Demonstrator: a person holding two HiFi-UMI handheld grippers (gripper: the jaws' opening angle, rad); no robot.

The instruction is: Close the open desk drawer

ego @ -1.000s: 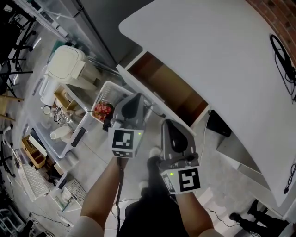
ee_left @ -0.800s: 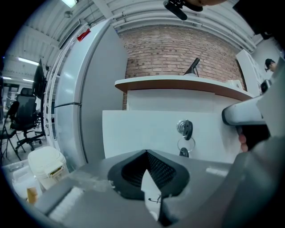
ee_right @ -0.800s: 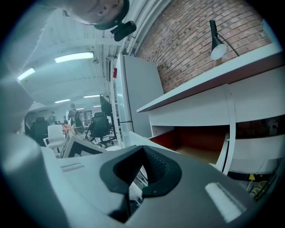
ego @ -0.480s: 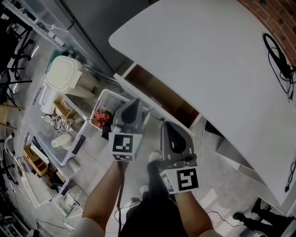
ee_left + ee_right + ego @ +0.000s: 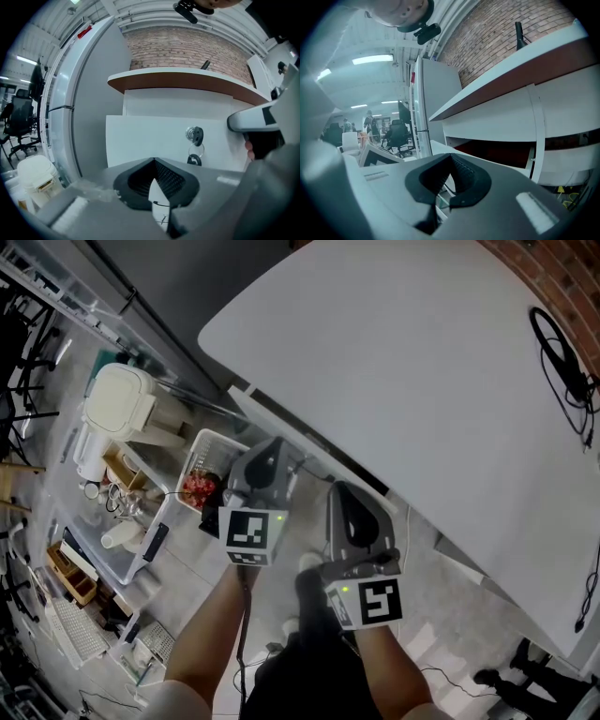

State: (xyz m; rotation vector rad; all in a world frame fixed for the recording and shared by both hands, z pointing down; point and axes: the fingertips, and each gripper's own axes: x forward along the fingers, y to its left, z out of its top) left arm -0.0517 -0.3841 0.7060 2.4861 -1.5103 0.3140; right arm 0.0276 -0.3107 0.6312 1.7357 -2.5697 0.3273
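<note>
"What sort of place was it?"

"An office-like lab workspace. A white desk (image 5: 403,362) filled the head view's upper right, beside a brick wall (image 5: 562,268)."

"Anything else?"

"Black office chairs (image 5: 396,131) stood at the right gripper view's left, under ceiling strip lights (image 5: 372,59). Clear plastic storage crates (image 5: 131,531) lined the head view's left."

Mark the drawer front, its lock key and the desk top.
drawer front (image 5: 145,138), left gripper view, bare white panel.
key (image 5: 197,136), left gripper view, its dark head.
desk top (image 5: 422,362), head view, bare white surface.
</note>
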